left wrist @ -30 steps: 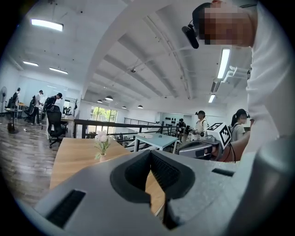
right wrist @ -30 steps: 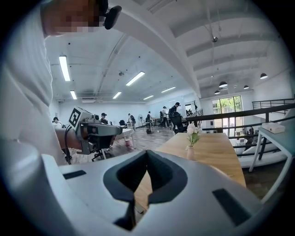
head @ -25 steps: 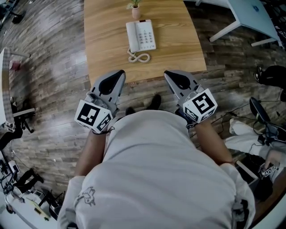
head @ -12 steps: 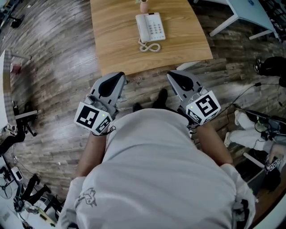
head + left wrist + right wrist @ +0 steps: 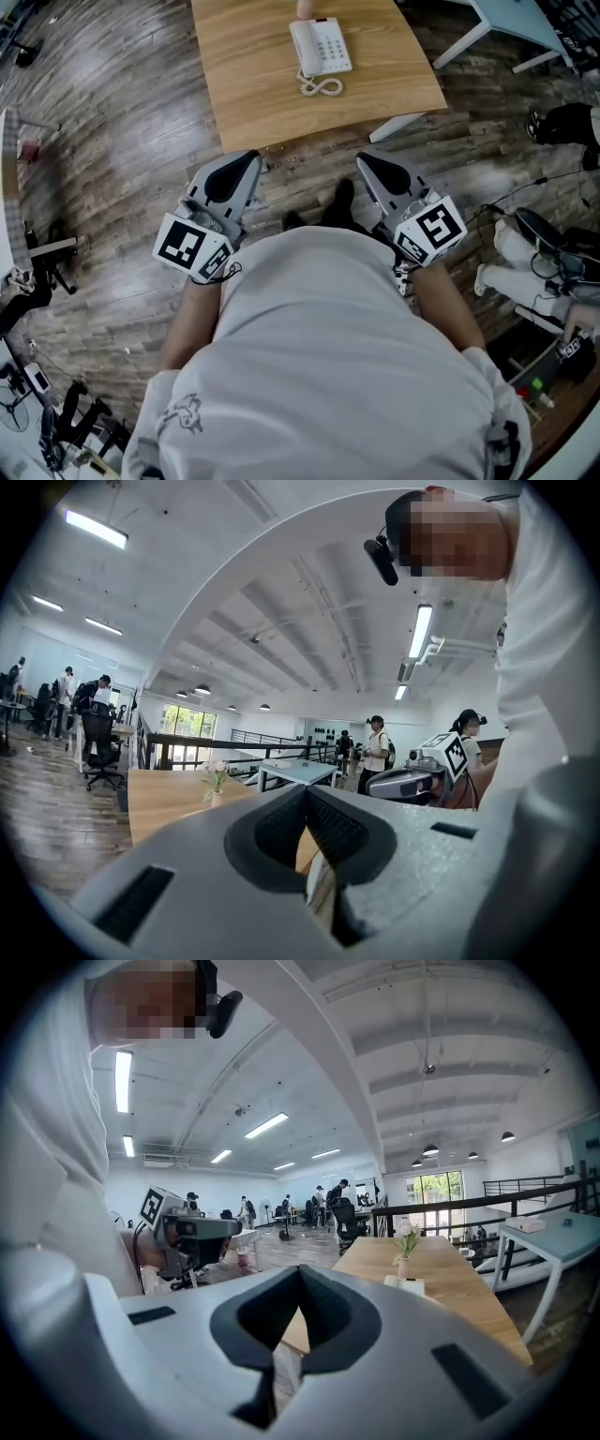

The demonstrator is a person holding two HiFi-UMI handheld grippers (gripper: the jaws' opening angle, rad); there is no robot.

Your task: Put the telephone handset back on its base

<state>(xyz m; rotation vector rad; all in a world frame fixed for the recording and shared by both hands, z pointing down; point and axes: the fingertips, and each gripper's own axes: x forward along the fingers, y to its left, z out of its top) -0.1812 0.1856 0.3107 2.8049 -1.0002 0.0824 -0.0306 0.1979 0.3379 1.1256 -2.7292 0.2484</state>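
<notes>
A white telephone (image 5: 321, 46) sits at the far end of a wooden table (image 5: 253, 84), its handset lying along the base's left side and the coiled cord (image 5: 321, 86) in front. In the right gripper view the telephone (image 5: 405, 1285) shows small beside a flower vase (image 5: 405, 1258). My left gripper (image 5: 251, 157) and right gripper (image 5: 365, 159) are held close to my body, short of the table's near edge, over the floor. Both are shut with nothing between the jaws. The left gripper (image 5: 305, 790) and right gripper (image 5: 298, 1270) show their pads meeting.
A light blue desk (image 5: 525, 21) stands at the back right. Cables, a bag (image 5: 567, 127) and gear lie on the floor to the right, and stands and equipment (image 5: 42, 253) to the left. My shoes (image 5: 339, 200) are below the table edge. People and office chairs fill the background.
The table and telephone have shifted up and to the right in the head view, so I stand farther from them. Both grippers stay shut near my body.
</notes>
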